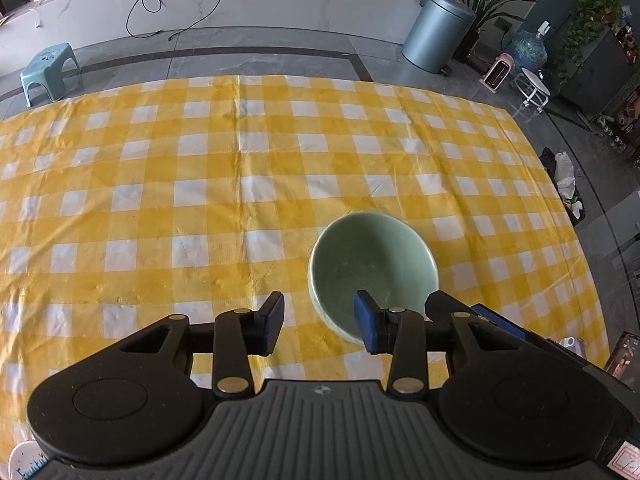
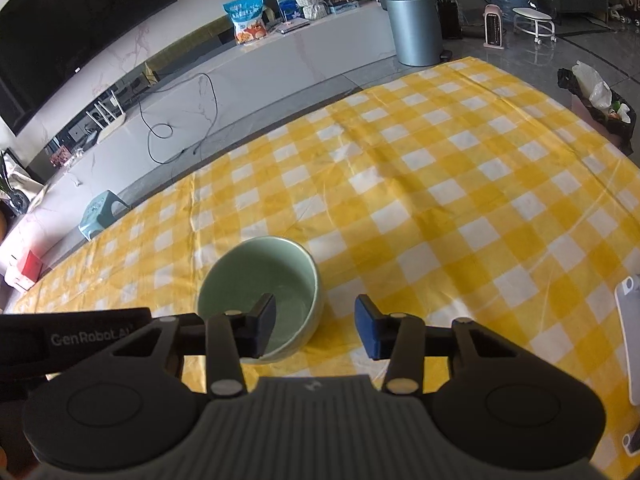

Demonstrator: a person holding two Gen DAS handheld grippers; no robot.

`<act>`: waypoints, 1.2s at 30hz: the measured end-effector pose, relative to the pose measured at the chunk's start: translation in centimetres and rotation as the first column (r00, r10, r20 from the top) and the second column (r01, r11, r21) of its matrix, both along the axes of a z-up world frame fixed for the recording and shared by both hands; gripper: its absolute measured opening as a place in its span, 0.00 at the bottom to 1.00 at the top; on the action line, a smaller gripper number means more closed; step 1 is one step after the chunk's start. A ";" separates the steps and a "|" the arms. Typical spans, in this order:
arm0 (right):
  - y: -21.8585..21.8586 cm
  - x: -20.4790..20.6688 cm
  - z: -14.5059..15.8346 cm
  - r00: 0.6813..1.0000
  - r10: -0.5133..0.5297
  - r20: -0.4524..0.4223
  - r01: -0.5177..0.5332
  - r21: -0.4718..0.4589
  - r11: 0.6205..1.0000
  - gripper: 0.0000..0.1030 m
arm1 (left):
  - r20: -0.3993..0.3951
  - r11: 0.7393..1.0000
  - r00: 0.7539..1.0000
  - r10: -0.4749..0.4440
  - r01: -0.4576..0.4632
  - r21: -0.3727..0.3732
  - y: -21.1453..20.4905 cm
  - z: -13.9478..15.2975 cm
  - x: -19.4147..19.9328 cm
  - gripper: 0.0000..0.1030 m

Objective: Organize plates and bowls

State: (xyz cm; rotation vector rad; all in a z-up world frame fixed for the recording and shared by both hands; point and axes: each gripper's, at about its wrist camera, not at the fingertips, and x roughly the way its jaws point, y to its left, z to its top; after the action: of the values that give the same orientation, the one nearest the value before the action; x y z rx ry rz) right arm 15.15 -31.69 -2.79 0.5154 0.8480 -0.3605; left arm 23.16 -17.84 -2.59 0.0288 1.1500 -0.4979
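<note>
**plate_stacker:** So where's everything sitting? Going left to right: the left gripper (image 1: 319, 322) is spread wide with nothing in it, hovering low over the yellow-and-white checked tablecloth (image 1: 168, 184). Its blue-padded right finger (image 1: 370, 326) overlaps the near rim of the pale green glazed ceramic bowl (image 1: 372, 264), but I can't tell if it's touching or just above it. The bowl is upright, empty, near the front of the table and right of centre in the left wrist view.

**umi_tinkerer:** And the other side? From the right wrist view the right gripper (image 2: 316, 324) is also spread apart and holding nothing. The same bowl (image 2: 260, 288) sits to its left, with the left finger (image 2: 262, 324) hanging over the bowl's inside near the rim. The right finger is over bare cloth.

**plate_stacker:** So both tools crowd one bowl. I'd guess the step is picking it up to move it onto a stack. No plates clearly show, only a sliver of something white at the left view's bottom corner.

**umi_tinkerer:** Then let one gripper do it. Straddle the wall: one finger inside, one outside, low enough that the pads bite below the lip. Glazed ceramic is probably slippery, so close firmly and lift straight up, keeping it level. Keep the idle gripper clear so they don't bump. Watch the cloth too, it's creased and could drag.
</note>
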 end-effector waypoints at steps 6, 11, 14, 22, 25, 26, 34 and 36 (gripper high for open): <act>-0.8 1.5 -1.9 0.999 0.002 -0.038 -0.001 0.024 1.000 0.30 | -0.022 1.000 1.000 -0.009 0.009 0.016 -1.0 -1.7 1.4 0.43; -1.2 2.1 -3.0 0.999 -0.006 -0.051 0.008 0.046 0.999 0.25 | -0.044 0.999 0.999 -0.005 0.007 0.039 -1.3 -3.0 2.2 0.43; -1.2 2.6 -3.4 0.998 -0.006 -0.055 0.009 0.055 0.998 0.22 | -0.054 0.999 0.999 -0.006 0.008 0.046 -1.6 -3.5 2.5 0.42; -1.3 3.1 -4.4 0.999 -0.007 -0.049 0.011 0.097 0.995 0.14 | -0.089 0.999 0.996 -0.013 0.017 0.043 -1.7 -4.7 2.8 0.21; -1.3 3.2 -4.5 0.999 -0.010 -0.044 0.015 0.106 0.994 0.13 | -0.099 0.999 0.995 -0.025 0.028 0.031 -1.8 -4.9 2.8 0.15; -1.2 3.2 -4.5 0.999 -0.012 -0.044 0.017 0.105 0.994 0.12 | -0.098 0.999 0.995 -0.026 0.029 0.032 -1.9 -4.9 2.8 0.15; -1.1 3.0 -4.3 0.999 -0.027 -0.047 0.031 0.103 0.994 0.11 | -0.098 0.999 0.995 -0.025 0.028 0.026 -1.8 -4.6 2.6 0.13; -1.1 2.7 -4.0 0.999 -0.030 -0.040 0.034 0.103 0.994 0.11 | -0.095 0.999 0.995 -0.028 0.031 0.022 -1.7 -4.2 2.4 0.13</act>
State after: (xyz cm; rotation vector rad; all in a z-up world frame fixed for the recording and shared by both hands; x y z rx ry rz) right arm 17.89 -32.76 -6.75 0.6209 0.8995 -0.3578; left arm 25.57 -19.50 -6.82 0.0431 1.2496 -0.5163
